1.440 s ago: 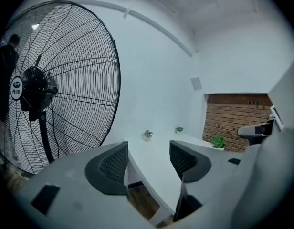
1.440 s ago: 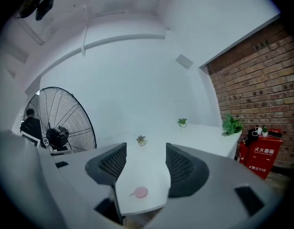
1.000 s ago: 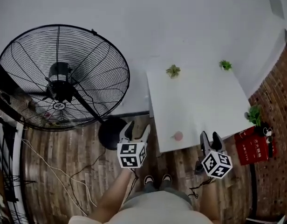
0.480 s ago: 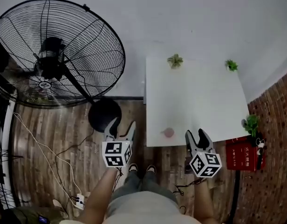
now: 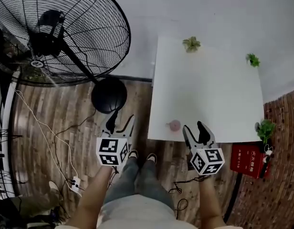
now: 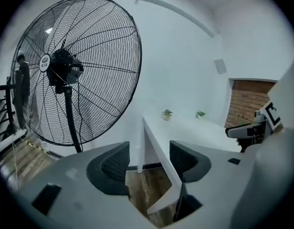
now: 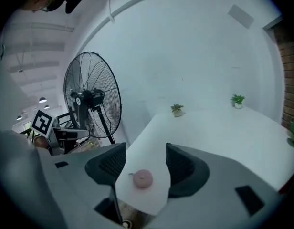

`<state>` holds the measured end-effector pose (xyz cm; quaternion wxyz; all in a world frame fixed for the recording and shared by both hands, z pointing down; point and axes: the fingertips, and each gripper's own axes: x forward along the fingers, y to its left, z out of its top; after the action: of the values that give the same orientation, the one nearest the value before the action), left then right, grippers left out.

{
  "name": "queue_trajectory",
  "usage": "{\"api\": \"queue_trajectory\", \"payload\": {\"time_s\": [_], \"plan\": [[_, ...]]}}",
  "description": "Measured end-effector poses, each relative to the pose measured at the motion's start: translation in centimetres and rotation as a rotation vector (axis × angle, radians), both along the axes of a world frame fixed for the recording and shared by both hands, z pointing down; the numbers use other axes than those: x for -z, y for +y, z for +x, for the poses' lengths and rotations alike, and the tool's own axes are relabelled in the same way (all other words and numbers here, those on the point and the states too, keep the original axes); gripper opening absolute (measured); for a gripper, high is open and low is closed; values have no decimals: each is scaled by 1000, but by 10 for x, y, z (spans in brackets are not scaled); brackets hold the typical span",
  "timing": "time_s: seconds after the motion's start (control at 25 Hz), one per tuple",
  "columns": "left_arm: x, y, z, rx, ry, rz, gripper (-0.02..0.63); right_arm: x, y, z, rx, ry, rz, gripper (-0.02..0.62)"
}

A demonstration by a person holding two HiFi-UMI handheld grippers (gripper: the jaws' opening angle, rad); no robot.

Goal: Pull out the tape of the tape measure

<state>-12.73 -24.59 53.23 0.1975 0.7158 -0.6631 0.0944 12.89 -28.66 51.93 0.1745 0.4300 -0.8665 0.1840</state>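
Observation:
A small round pink tape measure (image 5: 174, 125) lies near the front left corner of the white table (image 5: 218, 94). In the right gripper view the tape measure (image 7: 142, 179) shows between the jaws, a short way ahead of them. My right gripper (image 5: 195, 130) is open and empty, hovering at the table's front edge, right of the tape measure. My left gripper (image 5: 120, 121) is open and empty over the wooden floor, left of the table. In the left gripper view my left gripper (image 6: 149, 162) looks past the table's corner (image 6: 159, 142).
A large black pedestal fan (image 5: 56, 32) with a round base (image 5: 109, 94) stands on the floor to the left. Two small potted plants (image 5: 191, 44) (image 5: 252, 59) sit at the table's far edge. A red box (image 5: 249, 159) and cables (image 5: 47, 137) lie on the floor.
The view has shifted closer to the table. Both grippers have advanced forward; the right one now reaches the table's front edge near the tape measure. Both stay open.

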Motion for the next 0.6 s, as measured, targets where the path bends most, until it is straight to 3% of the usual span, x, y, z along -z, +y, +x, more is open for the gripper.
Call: {"api": "queue_trajectory", "payload": {"time_s": [0.6], "plan": [[-35, 19, 13, 18, 36, 14, 261, -76, 7, -27, 286, 175, -85, 275]]}}
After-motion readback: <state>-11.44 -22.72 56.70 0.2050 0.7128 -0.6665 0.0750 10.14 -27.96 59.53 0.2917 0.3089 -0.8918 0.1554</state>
